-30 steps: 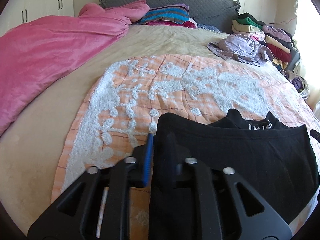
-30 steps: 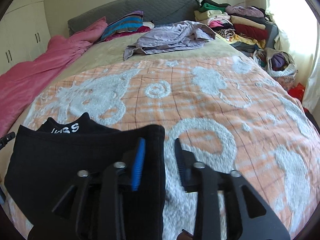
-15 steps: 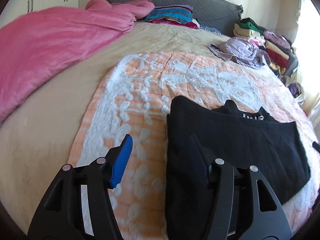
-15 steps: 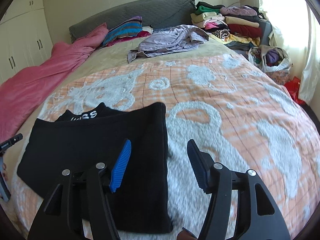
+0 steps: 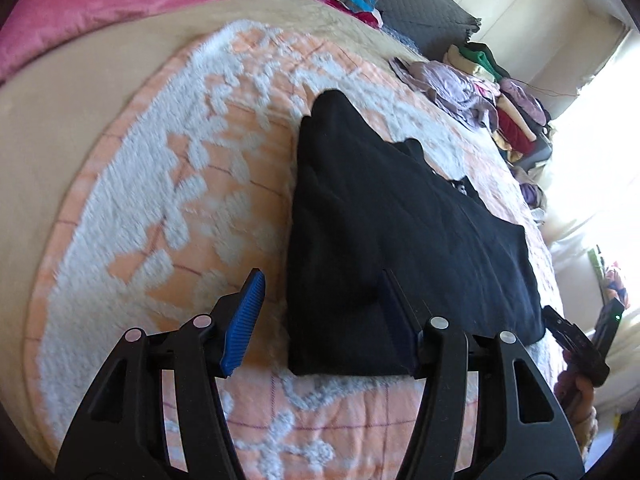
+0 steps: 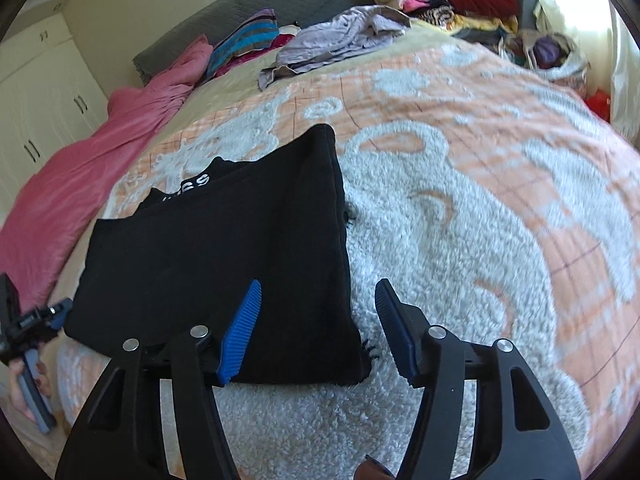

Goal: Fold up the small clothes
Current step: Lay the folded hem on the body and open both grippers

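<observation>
The black garment (image 6: 224, 264) lies folded flat on the orange-and-white fleece blanket (image 6: 460, 208) that covers the bed, at about 10 o'clock from the right hand-held gripper (image 6: 318, 330) and at 1 o'clock from the left hand-held gripper (image 5: 320, 316). Both stand with fingers apart and nothing clamped; the left one straddles the near left corner of the cloth, the right one the near right corner. The garment looks like soft, light knit, matt and limp, with white lettering on a band at its far edge; it should drape and sag when lifted, so a pinch through all layers at a corner or folded edge seems safest. The blanket is tufted and plush, likely to drag on the cloth
</observation>
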A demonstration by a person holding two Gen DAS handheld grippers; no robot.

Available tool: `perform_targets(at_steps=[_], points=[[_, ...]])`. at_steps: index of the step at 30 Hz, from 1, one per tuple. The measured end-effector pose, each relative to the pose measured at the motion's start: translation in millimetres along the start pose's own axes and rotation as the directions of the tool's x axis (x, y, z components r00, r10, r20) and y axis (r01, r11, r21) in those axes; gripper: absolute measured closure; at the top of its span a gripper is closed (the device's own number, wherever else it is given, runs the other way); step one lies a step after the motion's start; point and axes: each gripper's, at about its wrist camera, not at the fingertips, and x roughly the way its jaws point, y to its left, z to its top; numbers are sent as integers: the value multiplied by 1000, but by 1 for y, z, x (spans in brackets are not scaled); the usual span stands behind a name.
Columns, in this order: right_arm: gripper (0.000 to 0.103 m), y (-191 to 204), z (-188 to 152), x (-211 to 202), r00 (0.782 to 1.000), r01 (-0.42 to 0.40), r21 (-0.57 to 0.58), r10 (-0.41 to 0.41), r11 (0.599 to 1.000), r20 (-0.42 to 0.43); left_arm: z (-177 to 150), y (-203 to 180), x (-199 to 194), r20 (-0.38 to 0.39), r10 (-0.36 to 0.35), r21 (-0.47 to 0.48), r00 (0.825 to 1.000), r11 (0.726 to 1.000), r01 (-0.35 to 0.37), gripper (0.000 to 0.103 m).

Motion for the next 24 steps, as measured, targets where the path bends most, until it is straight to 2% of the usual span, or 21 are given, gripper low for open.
perform_targets(at_steps=[1,2,3,4,5,6,7,8,10,13,18,21,22,24], points=[[46,-3,0,2,1000,-8,16,8,1000,-9,-1,-1,1,0,-7,-2,1000,1000,7,53],[46,-6,-1,5,1000,-15,35,15,999,-23,-2,-2,1,-3,-14,-3,1000,1000,14,58],[46,-9,-1,7,999,-21,48,23,999,-32,-2,-3,2,-6,-21,-8,1000,1000,21,65],[51,-12,-1,9,999,-32,65,35,997,-39,-3,-3,3,-9,-18,-13,1000,1000,18,77],[71,-14,-3,10,997,-52,83,56,995,-44,-3,-4,4,-7,-10,-14,1000,1000,10,83],[85,-15,-4,11,996,-75,92,80,993,-48,-4,-3,3,-8,-7,-12,1000,1000,7,88],[92,-15,-4,9,995,-89,92,93,992,-40,-3,-3,3,-7,-8,-11,1000,1000,8,92],[94,-15,-4,5,995,-92,88,94,992,-29,-2,-3,0,-5,-8,-10,1000,1000,8,94],[95,-14,-3,-4,995,-97,82,97,992,-3,-2,-4,-8,4,1,13,1000,1000,-1,95],[96,-6,-5,-19,998,-59,27,58,998,33,-6,-8,-14,-6,49,66,999,997,-48,96],[94,-1,-19,-8,998,54,-27,-54,998,-7,-14,0,-7,-24,107,88,994,991,-104,97],[86,-1,-23,-5,996,85,-25,-85,996,-1,-18,4,-7,-24,114,91,993,990,-112,97],[80,-1,-24,-6,995,103,-26,-103,994,5,-19,4,-8,-24,120,93,992,989,-117,97],[78,-1,-27,-8,993,121,-30,-121,992,11,-20,3,-8,-23,130,101,991,987,-127,97]])
